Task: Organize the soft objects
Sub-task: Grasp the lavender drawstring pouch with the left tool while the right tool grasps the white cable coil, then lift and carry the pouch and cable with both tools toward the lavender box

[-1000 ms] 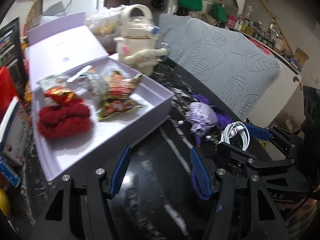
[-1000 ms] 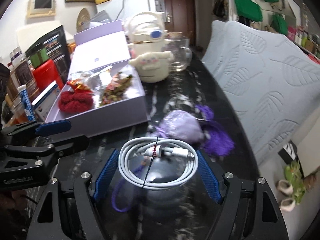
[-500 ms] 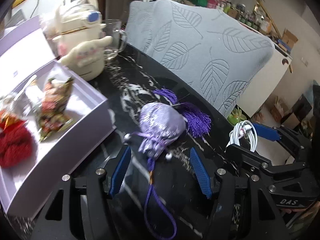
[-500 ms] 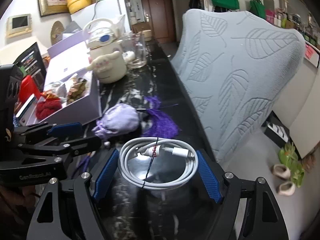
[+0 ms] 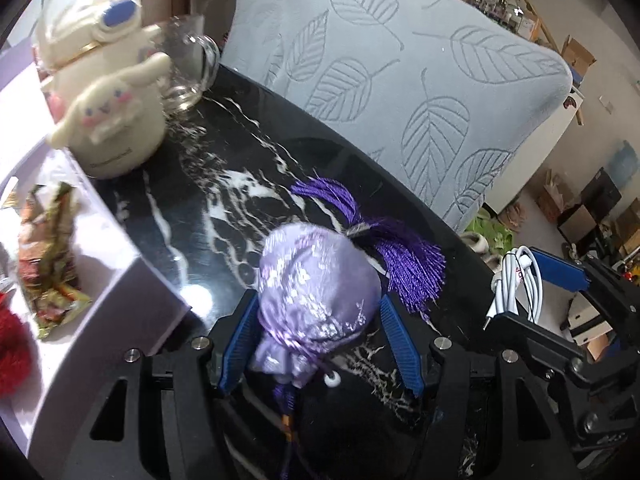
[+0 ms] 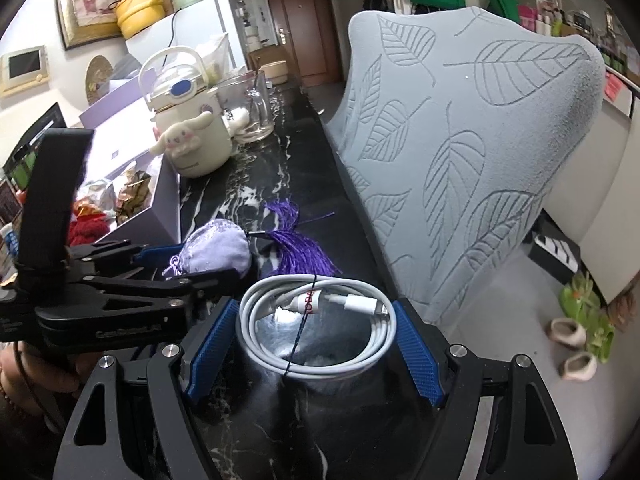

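Note:
A lilac drawstring pouch (image 5: 316,292) with a purple tassel (image 5: 404,260) lies on the black marble table (image 5: 224,216). My left gripper (image 5: 318,340) is open around the pouch, one blue pad on each side, not squeezing it. The pouch also shows in the right wrist view (image 6: 216,250). My right gripper (image 6: 314,346) is shut on a coiled white cable (image 6: 320,316) and holds it over the table's near right edge. The cable also shows in the left wrist view (image 5: 520,280). An open lilac box (image 5: 80,280) at the left holds a red knitted item (image 5: 10,344) and snack packets (image 5: 48,248).
A cream kettle with a plush dog (image 5: 108,92) and a glass jug (image 5: 188,68) stand at the back of the table. A grey leaf-patterned cushion (image 5: 400,92) lines the right side. The floor with slippers (image 6: 576,344) lies beyond the table's right edge.
My left gripper has swung right from the box and moved forward, so its open fingers now sit around the pouch. The right gripper still holds the cable and has shifted a little.

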Tool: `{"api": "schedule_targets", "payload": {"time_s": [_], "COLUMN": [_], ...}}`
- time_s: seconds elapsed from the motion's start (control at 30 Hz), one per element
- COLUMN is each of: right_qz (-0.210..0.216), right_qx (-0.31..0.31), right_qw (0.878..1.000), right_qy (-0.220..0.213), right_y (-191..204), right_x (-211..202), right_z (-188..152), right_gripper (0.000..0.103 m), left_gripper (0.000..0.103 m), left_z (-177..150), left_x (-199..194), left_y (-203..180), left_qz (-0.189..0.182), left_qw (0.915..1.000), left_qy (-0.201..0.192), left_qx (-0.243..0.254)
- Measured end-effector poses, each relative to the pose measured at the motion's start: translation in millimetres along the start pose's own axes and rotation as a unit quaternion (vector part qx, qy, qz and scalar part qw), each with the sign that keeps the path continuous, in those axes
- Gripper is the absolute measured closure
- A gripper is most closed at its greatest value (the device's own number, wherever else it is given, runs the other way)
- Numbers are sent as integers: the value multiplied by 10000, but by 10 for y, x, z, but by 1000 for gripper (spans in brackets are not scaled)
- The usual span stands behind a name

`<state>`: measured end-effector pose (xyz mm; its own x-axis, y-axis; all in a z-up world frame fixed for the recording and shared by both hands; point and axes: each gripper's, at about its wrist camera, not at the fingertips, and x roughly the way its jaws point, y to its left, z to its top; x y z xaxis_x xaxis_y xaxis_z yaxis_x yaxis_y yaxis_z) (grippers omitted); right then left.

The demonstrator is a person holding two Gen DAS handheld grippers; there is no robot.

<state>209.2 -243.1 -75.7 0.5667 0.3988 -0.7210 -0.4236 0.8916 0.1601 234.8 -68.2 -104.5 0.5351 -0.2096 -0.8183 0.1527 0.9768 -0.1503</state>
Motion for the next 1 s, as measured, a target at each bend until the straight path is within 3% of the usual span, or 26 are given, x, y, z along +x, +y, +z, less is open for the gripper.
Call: {"api": "schedule_targets", "payload": {"time_s": [0.17, 0.27, 0.53, 1.0], "right_qz": [-56, -85, -126, 225], "right_qx": [30, 64, 56, -121], "right_qw": [10000, 9999, 9999, 9992], "right_qy": [30, 32, -15, -323], "right_y": [-22, -33, 5, 260], "right_x": [-4, -15, -107, -558], "right_z": [-20, -28, -78, -301], "right_gripper": [24, 24, 24, 24], "left_gripper": [42, 53, 54, 54], "left_z": [11, -11, -82, -576], "left_x": [24, -9, -267, -906], "left_y": [-97, -124, -267, -334], "left_qz": [180, 194, 293, 480], "left_qw": [9995, 9988, 9966, 9952], "left_qy": [-135, -283, -558, -835], "left_qx": [243, 336, 526, 183]}}
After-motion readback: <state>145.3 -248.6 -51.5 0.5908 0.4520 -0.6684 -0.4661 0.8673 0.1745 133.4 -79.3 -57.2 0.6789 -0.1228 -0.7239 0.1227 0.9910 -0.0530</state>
